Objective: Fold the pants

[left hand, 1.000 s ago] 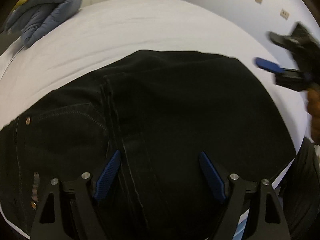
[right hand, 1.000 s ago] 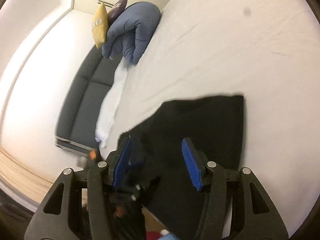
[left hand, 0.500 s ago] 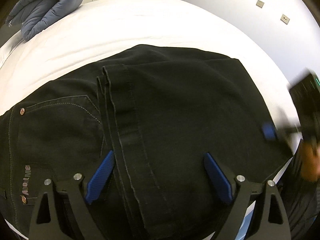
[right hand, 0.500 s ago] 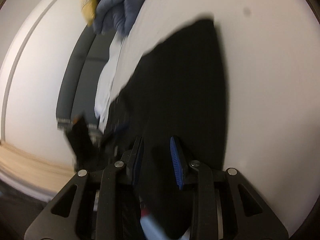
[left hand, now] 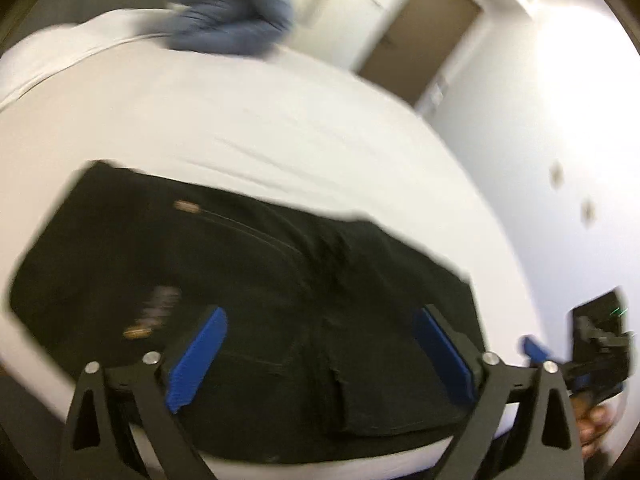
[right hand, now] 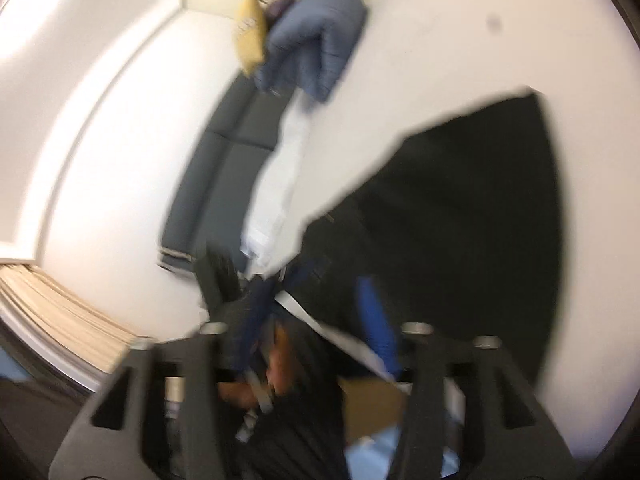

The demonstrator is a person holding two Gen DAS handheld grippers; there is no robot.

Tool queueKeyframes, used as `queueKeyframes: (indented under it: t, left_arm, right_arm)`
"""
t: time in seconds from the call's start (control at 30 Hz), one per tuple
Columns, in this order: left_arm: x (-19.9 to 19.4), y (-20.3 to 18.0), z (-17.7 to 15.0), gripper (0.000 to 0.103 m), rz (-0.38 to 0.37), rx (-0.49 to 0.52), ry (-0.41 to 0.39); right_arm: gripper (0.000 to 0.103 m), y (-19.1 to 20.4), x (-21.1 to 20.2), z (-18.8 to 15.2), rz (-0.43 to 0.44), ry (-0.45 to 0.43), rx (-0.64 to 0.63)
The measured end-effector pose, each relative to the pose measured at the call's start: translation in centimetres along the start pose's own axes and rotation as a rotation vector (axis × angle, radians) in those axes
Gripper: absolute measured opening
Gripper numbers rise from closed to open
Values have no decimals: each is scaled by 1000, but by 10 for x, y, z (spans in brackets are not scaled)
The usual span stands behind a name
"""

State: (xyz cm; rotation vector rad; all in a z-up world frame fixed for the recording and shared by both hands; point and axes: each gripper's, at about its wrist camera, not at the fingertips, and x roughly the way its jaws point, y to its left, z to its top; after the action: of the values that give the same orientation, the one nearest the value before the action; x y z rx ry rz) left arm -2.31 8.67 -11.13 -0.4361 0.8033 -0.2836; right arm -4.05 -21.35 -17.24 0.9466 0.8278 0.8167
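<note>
While black jeans [left hand: 256, 304] lie folded on white bed [left hand: 280, 132], long axis crosswise ahead of me, I read left gripper [left hand: 320, 348] nearer, spread and empty above them; right gripper [right hand: 316, 320] spread, off jeans' right end.

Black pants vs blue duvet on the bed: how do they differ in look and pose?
Colour: the black pants are near-black with stitching and copper rivets; the blue duvet is plain grey-blue and quilted.
Shape: the pants lie flat in a folded slab; the duvet is bunched into a puffy roll.
Place: the pants sit at the near edge of the bed, under the left gripper; the duvet sits at the far end.
Both rest on the white sheet.
</note>
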Motion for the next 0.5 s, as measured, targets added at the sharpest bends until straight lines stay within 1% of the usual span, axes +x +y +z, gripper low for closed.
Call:
queueKeyframes:
  t: [0.03,0.07,0.1,0.13,0.17,0.2,0.23,0.27,0.3,0.37,0.4,0.43,0.5]
  left_arm:
    - [-12,13,2,100,5,-45,-27]
    - [-23,26,2,100,13,-89,-50]
    - [-37,49,2,100,31,-166,-80]
    - [-45,64,0,100,40,-221,-96]
    - [-53,81,-2,100,46,-279,-114]
    - [-61,98,-7,100,58,-345,-135]
    - [-68,118,-11,100,74,-414,-149]
    - [-70,129,-12,100,84,-453,-146]
    - [-72,141,-16,100,92,-493,-134]
    - [-73,163,-23,100,91,-568,-134]
    - [-73,170,-25,100,93,-599,-136]
    - [-70,179,-27,100,81,-628,-134]
    - [-60,189,-29,100,48,-673,-123]
  right_arm:
    - [63,-5,16,5,33,14,13]
    - [65,-13,30,8,41,23,47]
    - [69,-22,45,8,43,26,91]
    - [71,-37,58,6,40,26,140]
    - [72,-57,69,2,0,32,190]
    - [68,-84,81,-6,-105,50,267]
    - [40,-95,86,-9,-151,43,268]
    - [31,-97,85,-11,-183,30,243]
    - [30,-97,83,-13,-175,32,246]
    - [34,-93,78,-14,-167,35,275]
    - [46,-90,76,-14,-161,36,293]
    - [57,-83,64,-14,-139,16,302]
    - [66,-68,38,-14,-93,-24,297]
